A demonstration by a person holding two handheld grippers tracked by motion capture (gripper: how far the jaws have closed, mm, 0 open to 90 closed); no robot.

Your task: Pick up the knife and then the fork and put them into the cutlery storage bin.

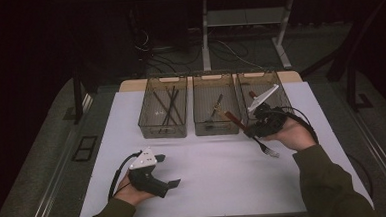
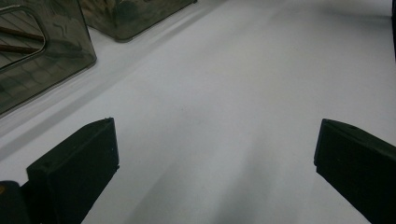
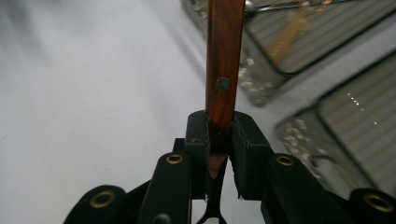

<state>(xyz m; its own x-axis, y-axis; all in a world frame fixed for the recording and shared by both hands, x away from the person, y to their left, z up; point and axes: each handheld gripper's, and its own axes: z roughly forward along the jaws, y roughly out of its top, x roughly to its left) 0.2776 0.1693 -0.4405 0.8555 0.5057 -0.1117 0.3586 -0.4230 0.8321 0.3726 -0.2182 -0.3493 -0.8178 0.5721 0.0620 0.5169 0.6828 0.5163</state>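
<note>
A fork [image 1: 269,151] with a brown wooden handle [image 3: 225,56] hangs above the white table [image 1: 210,187], just in front of the baskets. Its tines point toward the near right and its handle toward the middle basket [image 1: 215,107]. My right gripper [image 1: 247,129] is shut on the handle, and in the right gripper view [image 3: 219,130] both pads press on the wood just below a rivet. At the near left my left gripper [image 1: 168,171] lies low over the table. Its jaws stand wide open [image 2: 215,163] with only bare table between them.
Three clear smoky baskets stand in a row at the table's far side. The left basket [image 1: 163,110] holds several dark sticks, the middle one a few utensils, and the right basket [image 1: 275,84] is partly hidden behind my right gripper. A basket corner [image 2: 46,60] is near my left gripper.
</note>
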